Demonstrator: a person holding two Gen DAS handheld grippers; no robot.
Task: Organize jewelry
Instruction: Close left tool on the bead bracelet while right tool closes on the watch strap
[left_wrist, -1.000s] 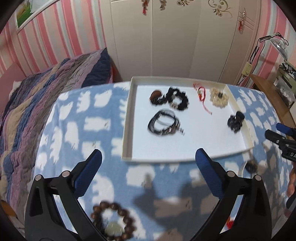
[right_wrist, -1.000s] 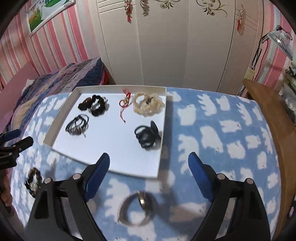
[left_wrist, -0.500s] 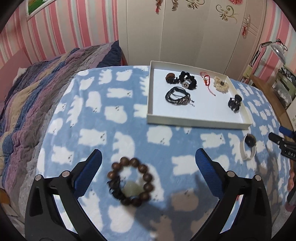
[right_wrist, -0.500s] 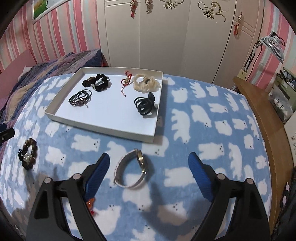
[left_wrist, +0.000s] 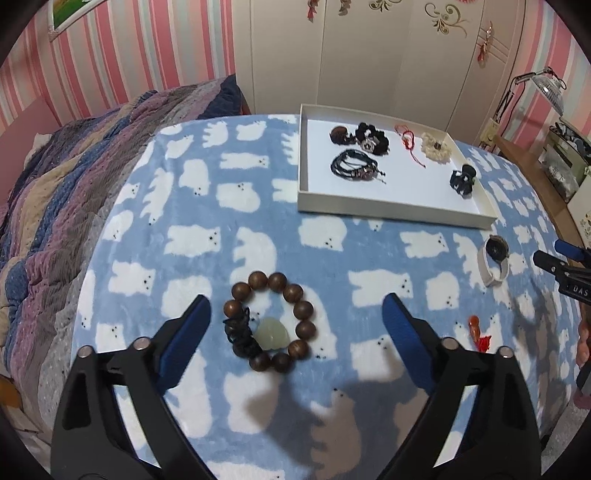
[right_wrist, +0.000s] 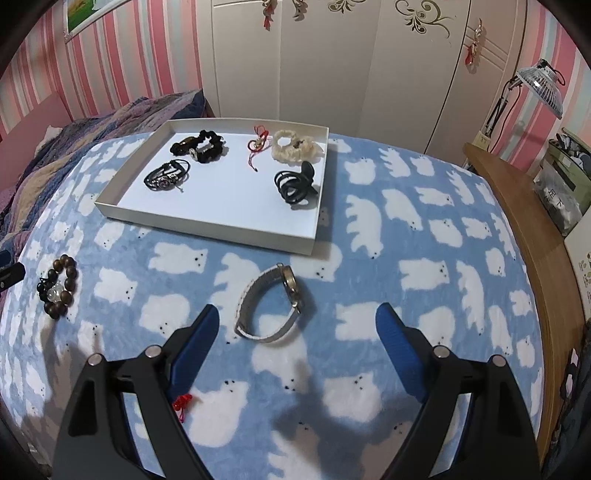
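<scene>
Room: pink striped walls, a cream wardrobe (right_wrist: 332, 66) behind, a lamp (right_wrist: 539, 86) at the right.
Surface: you worked over a blue blanket (left_wrist: 207, 206) printed with white bears; a striped quilt (left_wrist: 55, 177) lay at its left side.
Tray: the white tray (right_wrist: 207, 218) sat on the blanket beyond both tools, holding a black cord bracelet (right_wrist: 166, 176), a dark scrunchie (right_wrist: 201, 146), a red string (right_wrist: 258, 146), a cream scrunchie (right_wrist: 295, 147) and a black clip (right_wrist: 295, 184).
Beads: the wooden bead bracelet (left_wrist: 271, 321), with a pale stone and a black knot, lay flat on the blanket, outside the tray, between your left fingers but not touched by them.
Watch: the watch (right_wrist: 271, 308) stood on its edge on the blanket, just short of the tray's near wall.
Red charm: a small red piece (left_wrist: 478, 332) lay on the blanket, near the watch.
Left hand-held gripper (left_wrist: 295, 317): your jaws stood wide but were closing, the beads between them, the pads clear of them.
Right hand-held gripper (right_wrist: 297, 325): your jaws stood apart, the watch just ahead of the tips, nothing gripped.
</scene>
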